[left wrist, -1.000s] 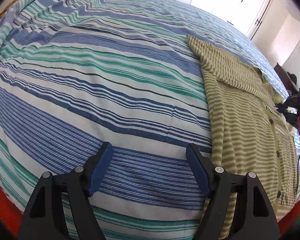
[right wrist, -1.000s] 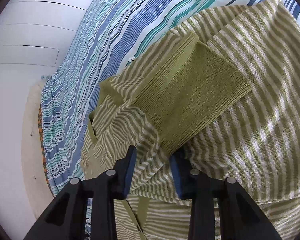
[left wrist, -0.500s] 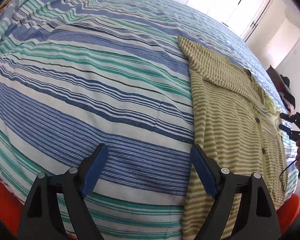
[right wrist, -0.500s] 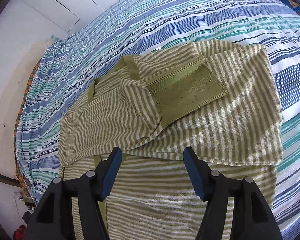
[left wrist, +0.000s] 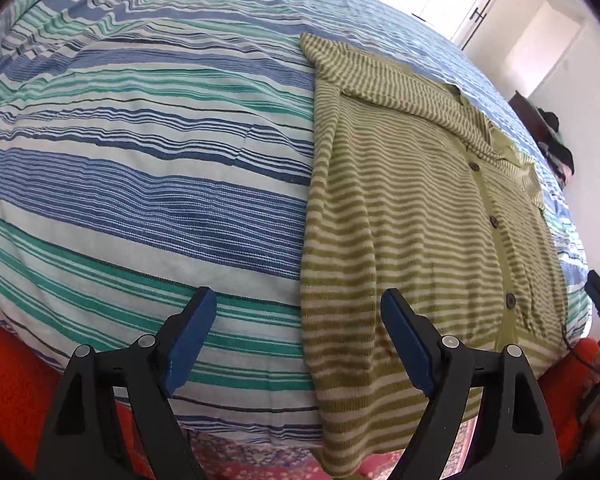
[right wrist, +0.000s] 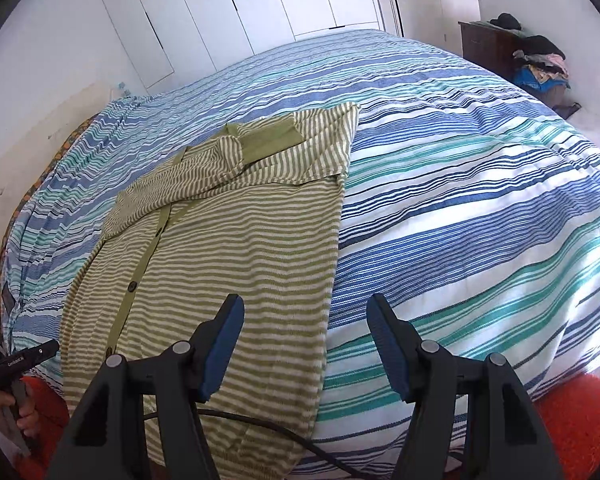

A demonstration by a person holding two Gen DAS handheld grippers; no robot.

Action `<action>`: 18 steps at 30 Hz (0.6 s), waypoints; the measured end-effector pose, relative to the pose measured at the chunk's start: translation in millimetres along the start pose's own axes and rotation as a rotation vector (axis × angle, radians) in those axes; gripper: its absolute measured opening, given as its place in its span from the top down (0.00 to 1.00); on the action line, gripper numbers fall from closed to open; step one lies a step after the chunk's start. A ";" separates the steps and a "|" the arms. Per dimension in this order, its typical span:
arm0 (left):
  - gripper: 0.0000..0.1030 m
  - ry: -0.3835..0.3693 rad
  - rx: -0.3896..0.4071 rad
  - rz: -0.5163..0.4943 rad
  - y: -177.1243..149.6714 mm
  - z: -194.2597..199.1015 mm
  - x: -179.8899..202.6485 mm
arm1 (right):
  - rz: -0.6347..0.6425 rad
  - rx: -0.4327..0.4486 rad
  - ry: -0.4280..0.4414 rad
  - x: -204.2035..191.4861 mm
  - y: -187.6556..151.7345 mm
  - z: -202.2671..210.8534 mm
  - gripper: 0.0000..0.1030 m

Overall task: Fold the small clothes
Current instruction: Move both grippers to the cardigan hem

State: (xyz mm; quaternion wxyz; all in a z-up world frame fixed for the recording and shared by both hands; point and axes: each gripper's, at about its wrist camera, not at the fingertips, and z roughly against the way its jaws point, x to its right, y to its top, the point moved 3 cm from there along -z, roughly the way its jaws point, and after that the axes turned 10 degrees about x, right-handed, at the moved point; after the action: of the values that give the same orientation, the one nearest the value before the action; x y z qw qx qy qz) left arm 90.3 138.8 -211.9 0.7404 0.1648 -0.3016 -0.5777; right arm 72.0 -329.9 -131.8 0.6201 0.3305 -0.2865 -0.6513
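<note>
Green cardigan flat on the bed, both hand-held grippers empty

The green-and-cream striped knit cardigan [left wrist: 420, 216] with dark buttons lies spread out on the blue, teal and white striped bedspread [left wrist: 140, 184], filling the right half of the left wrist view and the left-centre of the right wrist view, with its sleeves folded across the chest at the top and the hem hanging over the bed's near edge. The left hand-held gripper [left wrist: 298, 336] has its blue pads spread wide at the bottom of its frame, straddling the cardigan's side edge with nothing pinched. The right hand-held gripper [right wrist: 305, 346] has just been opening its jaws and has nothing between them; it hovers over the cardigan's other side edge.
</note>
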 end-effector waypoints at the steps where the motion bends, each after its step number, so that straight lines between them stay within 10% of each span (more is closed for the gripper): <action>1: 0.17 0.005 -0.001 -0.001 -0.8 -1.5 0.0 | 0.005 0.024 -0.002 0.9 1.9 5.1 0.38; 18: 0.15 0.057 -0.006 -0.046 -8.7 -11.6 0.5 | 0.021 -0.002 -0.059 10.8 -13.2 -4.2 0.37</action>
State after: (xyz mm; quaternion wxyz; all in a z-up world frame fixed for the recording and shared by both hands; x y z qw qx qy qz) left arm 91.2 134.7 -225.7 0.7356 0.1860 -0.2748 -0.5905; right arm 66.9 -339.7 -145.5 0.6187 0.3074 -0.3075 -0.6544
